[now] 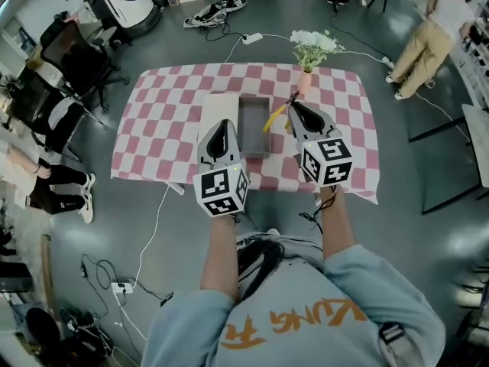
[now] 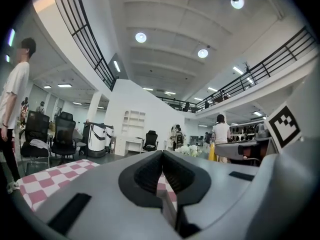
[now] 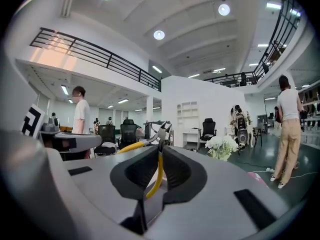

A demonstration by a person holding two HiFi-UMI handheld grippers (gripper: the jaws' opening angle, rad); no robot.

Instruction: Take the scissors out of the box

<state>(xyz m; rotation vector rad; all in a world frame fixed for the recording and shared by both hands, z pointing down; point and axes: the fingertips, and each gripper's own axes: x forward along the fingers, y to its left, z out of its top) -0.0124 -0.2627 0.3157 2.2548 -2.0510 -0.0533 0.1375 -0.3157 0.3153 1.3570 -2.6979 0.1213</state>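
Right gripper point(image 1: 294, 107): jaws nearly closed, clamped on one yellow handle of the scissors point(image 1: 273, 118), held above the right rim of the box point(image 1: 243, 125).
Left gripper point(image 1: 223, 124): jaws together, empty.
Removal step looks near done.
Next: carry scissors aside, lower onto tabletop point(image 1: 164, 105), release.

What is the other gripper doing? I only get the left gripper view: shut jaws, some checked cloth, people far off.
Observer: The right gripper is shut on one yellow handle of the scissors; the other handle sticks out sideways.
Operator: Where is the box?
Observer: The grey box sits open-topped on the checked table. In the head view I see nothing inside it.
Operator: Anything next to it?
Observer: A pale flat panel lies along the box's left side.
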